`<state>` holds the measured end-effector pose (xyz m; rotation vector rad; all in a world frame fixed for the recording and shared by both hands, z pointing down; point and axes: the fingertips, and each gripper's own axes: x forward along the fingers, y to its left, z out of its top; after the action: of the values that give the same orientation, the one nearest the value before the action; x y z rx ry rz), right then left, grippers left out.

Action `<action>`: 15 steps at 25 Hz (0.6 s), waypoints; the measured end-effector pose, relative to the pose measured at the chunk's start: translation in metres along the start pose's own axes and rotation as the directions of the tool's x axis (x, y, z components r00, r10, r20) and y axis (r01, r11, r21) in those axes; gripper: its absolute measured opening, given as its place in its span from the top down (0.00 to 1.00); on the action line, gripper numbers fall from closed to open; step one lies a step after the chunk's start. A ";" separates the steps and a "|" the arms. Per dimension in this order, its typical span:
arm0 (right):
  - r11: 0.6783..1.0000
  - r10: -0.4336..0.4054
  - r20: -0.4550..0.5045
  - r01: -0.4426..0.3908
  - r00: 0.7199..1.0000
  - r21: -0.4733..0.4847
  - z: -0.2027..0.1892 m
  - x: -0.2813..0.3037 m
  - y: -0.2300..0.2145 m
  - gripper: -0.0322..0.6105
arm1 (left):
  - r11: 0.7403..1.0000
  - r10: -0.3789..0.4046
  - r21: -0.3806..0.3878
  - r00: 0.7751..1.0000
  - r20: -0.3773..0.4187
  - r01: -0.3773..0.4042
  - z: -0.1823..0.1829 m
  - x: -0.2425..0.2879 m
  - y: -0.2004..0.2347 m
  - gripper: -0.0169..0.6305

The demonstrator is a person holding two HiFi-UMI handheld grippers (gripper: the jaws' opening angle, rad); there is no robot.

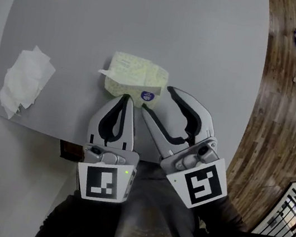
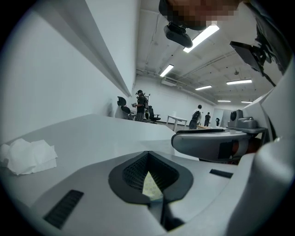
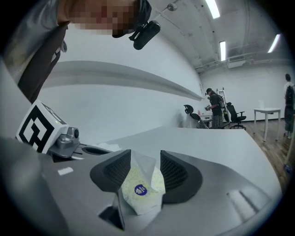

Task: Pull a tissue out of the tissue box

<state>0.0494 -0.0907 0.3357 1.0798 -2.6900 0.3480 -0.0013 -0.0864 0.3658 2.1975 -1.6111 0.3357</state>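
Note:
A pale yellow-green tissue pack (image 1: 132, 75) with a blue round sticker lies on the grey table (image 1: 154, 19), near its front edge. A white tissue (image 1: 108, 72) sticks out of its left end. My left gripper (image 1: 126, 100) is shut on nothing, its tips just in front of the pack. In the left gripper view only a sliver of the pack (image 2: 151, 186) shows past the closed jaws (image 2: 147, 156). My right gripper (image 1: 157, 99) stands open at the pack's near right corner. In the right gripper view the pack (image 3: 140, 189) sits between the spread pads (image 3: 143, 168), which do not press on it.
A loose crumpled white tissue (image 1: 27, 81) lies at the table's left, also seen in the left gripper view (image 2: 27, 156). The table's curved edge runs along the right, with wooden floor (image 1: 291, 112) beyond. Office chairs and people stand far off across the room (image 3: 216, 108).

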 end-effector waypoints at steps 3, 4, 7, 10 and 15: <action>1.000 -0.006 -0.034 0.005 0.999 -0.015 -0.013 0.016 -0.006 0.67 | 1.000 0.001 -0.007 1.000 -0.024 -0.001 -0.008 0.011 0.011 0.98; 0.999 -0.014 -0.036 0.013 0.999 -0.029 -0.015 0.020 -0.007 0.69 | 1.000 0.003 -0.009 1.000 -0.031 -0.004 -0.011 0.014 0.015 0.98; 0.997 -0.013 -0.048 0.009 0.999 -0.080 -0.020 0.025 -0.003 0.90 | 1.000 0.012 -0.017 0.999 -0.046 -0.013 -0.016 0.020 0.023 0.98; 0.996 0.012 -0.041 -0.016 0.999 -0.091 -0.014 0.025 0.004 0.95 | 1.000 0.012 -0.020 0.999 -0.048 -0.013 -0.016 0.023 0.025 0.98; 0.991 0.111 0.022 -0.110 0.994 -0.070 0.035 0.018 0.018 0.95 | 0.999 0.037 -0.023 0.999 0.027 -0.037 0.014 0.017 0.026 0.98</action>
<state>0.0200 -0.0999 0.3055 0.9247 -2.7693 0.2597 -0.0209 -0.1139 0.3645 2.1668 -1.6638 0.2977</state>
